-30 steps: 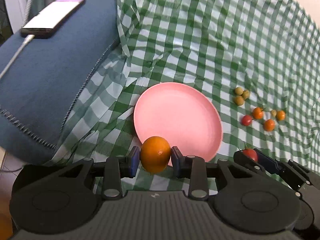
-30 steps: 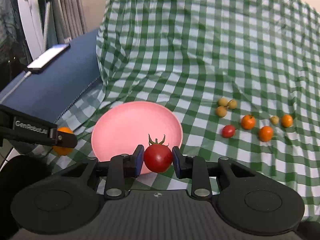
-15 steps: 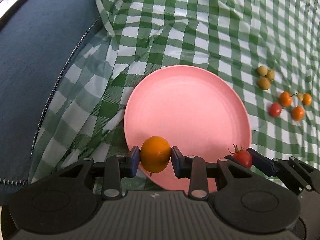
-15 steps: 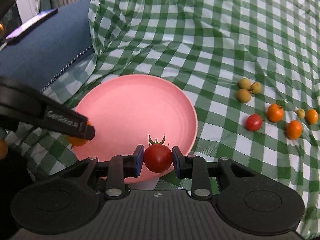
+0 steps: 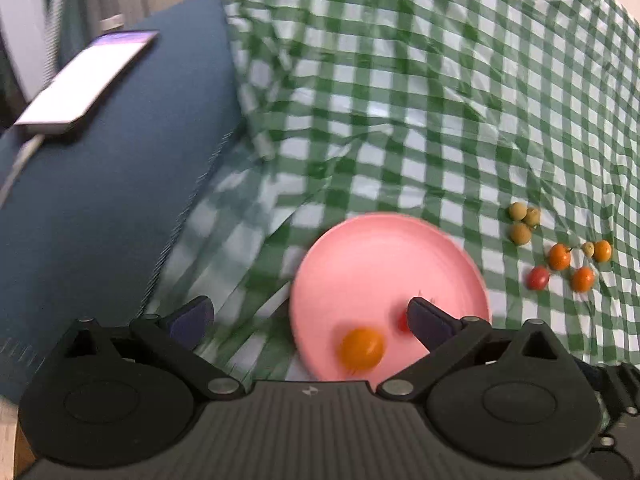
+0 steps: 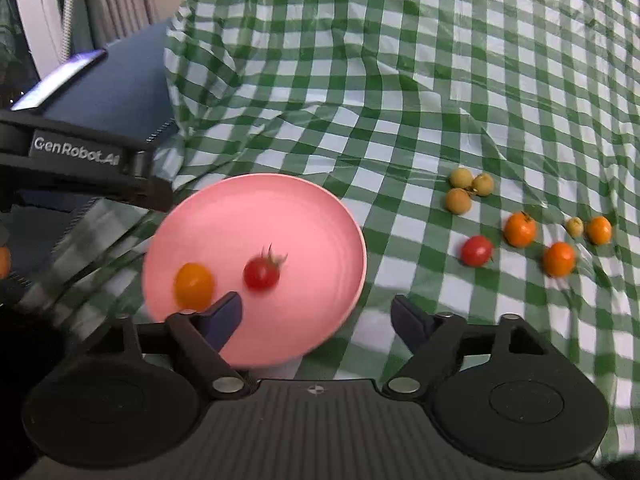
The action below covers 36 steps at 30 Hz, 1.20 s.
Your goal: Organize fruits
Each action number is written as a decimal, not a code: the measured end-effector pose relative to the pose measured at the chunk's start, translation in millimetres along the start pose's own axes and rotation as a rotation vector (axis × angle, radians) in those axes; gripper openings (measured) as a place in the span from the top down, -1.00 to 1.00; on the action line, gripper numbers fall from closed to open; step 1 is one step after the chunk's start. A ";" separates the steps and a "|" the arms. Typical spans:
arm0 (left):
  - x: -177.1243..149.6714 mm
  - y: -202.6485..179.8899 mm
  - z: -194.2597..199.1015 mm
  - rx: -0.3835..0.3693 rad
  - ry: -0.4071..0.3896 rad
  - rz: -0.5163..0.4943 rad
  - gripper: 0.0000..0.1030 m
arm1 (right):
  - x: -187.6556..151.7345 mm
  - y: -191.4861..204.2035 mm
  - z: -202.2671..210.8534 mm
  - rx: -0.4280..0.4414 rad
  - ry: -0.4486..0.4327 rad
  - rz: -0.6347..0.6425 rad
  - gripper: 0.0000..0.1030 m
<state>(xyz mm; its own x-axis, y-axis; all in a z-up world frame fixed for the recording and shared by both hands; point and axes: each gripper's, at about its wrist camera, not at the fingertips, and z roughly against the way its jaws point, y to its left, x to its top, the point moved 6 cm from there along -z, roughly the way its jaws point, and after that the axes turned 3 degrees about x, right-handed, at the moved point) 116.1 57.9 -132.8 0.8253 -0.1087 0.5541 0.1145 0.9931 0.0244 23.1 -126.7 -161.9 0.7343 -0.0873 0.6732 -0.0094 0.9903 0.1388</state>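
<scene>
A pink plate (image 5: pixel 384 256) (image 6: pixel 256 208) lies on the green checked cloth. An orange fruit (image 5: pixel 361 348) (image 6: pixel 193 285) and a red tomato with a green stem (image 6: pixel 261 273) (image 5: pixel 402 322) rest on it, both blurred. My left gripper (image 5: pixel 310 324) has its jaws opening wide, nothing pressed between them; the orange fruit lies past them on the plate. My right gripper (image 6: pixel 316 318) also has its jaws opening, with only the plate's near edge between them. The left gripper's arm (image 6: pixel 80 160) shows at the left of the right wrist view.
Several small fruits lie on the cloth to the right: a pale green cluster (image 6: pixel 464 190) (image 5: pixel 522 222), orange ones (image 6: pixel 520 230) (image 5: pixel 559 257) and a red tomato (image 6: pixel 476 251) (image 5: pixel 538 278). A phone (image 5: pixel 86 82) on a cable rests on a blue cushion (image 5: pixel 100 200) at the left.
Both grippers have let go: the orange fruit and the red tomato left the jaws and now lie on the pink plate. Both pairs of jaws have spread wide and both views have pulled back.
</scene>
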 end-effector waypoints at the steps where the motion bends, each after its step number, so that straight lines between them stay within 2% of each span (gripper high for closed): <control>1: -8.5 4.0 6.1 0.012 0.008 0.006 -1.00 | -6.6 1.5 9.1 0.004 0.001 -0.005 -0.68; 5: -52.4 16.7 28.2 0.094 0.082 0.049 -1.00 | -31.2 10.7 40.1 0.026 0.011 -0.006 -0.69; 7: -70.8 15.0 38.1 0.077 0.109 0.083 -1.00 | -33.4 13.6 51.5 0.008 -0.006 0.010 -0.69; 9: -79.4 9.3 45.6 0.048 0.122 0.054 -1.00 | -32.2 14.6 65.0 -0.007 -0.044 0.004 -0.70; 14: -80.7 5.8 77.2 0.048 0.032 0.034 -1.00 | -33.6 23.7 96.4 -0.018 -0.124 0.030 -0.79; 20: -89.9 -4.0 103.4 0.050 -0.014 0.012 -0.99 | -37.9 22.2 124.3 -0.036 -0.193 0.014 -0.80; 29: -95.2 -2.6 130.5 0.058 -0.074 0.010 -0.99 | -41.4 26.6 150.7 -0.042 -0.256 0.015 -0.81; 36: -99.3 -1.9 137.9 0.056 -0.088 0.003 -0.99 | -44.9 26.2 159.4 -0.040 -0.268 0.015 -0.81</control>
<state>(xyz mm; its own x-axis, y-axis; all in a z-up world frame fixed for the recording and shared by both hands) -42.3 72.7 -73.1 0.7735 -0.1040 0.6252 0.0787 0.9946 0.0680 -118.4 -114.1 -72.8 0.5285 -0.0931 0.8438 0.0119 0.9947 0.1023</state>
